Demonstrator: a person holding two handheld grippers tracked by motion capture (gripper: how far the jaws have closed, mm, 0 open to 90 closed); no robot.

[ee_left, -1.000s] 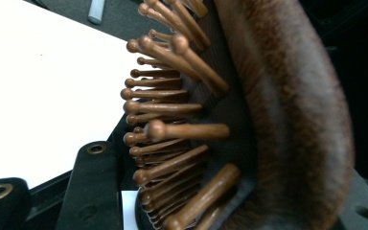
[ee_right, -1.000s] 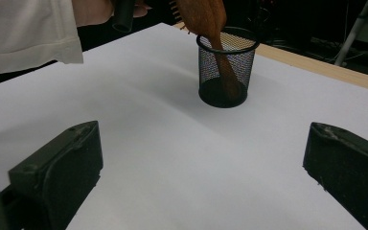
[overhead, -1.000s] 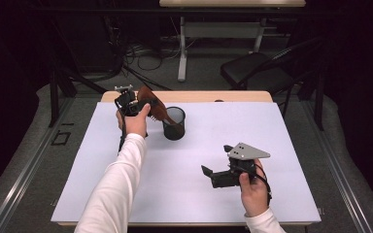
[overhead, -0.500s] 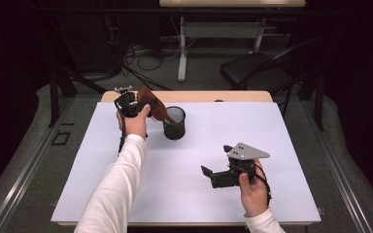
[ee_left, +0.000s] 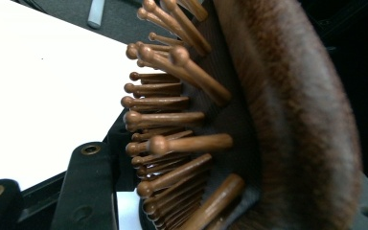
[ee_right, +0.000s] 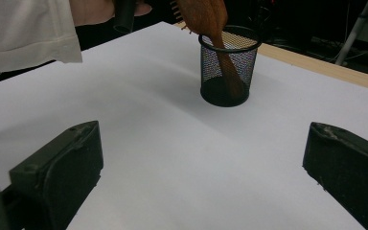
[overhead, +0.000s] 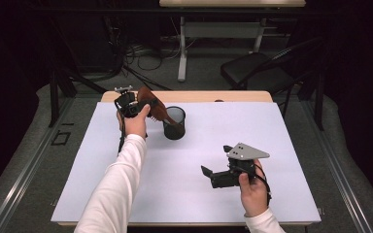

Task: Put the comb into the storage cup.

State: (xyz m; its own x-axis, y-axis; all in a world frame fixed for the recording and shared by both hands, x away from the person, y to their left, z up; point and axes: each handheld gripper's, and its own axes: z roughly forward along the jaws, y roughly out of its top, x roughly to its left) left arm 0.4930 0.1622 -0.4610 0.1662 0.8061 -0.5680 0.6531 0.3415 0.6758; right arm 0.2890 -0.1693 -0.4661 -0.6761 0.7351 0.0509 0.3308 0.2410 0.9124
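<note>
Left gripper: black, two-jawed, held at the far left of the table, jaws clamped on the head of a brown wooden paddle hairbrush with ball-tipped wooden pins; in the left gripper view the pins point toward the white surface and the rounded brown back lies to the right. Hairbrush: tilted, its handle down inside a black wire-mesh cylindrical cup, head leaning out over the rim toward the left gripper. Cup: upright on the white table cover, near the far edge; contents, the brush handle alone as far as the mesh lets one see. Right gripper: black, topped by a grey three-cornered plate, held near the front right of the table, jaws spread wide with nothing between them, well apart from the cup and aimed toward it. Table: pale wooden edge visible beyond the cover. Labels or writing: none legible.
</note>
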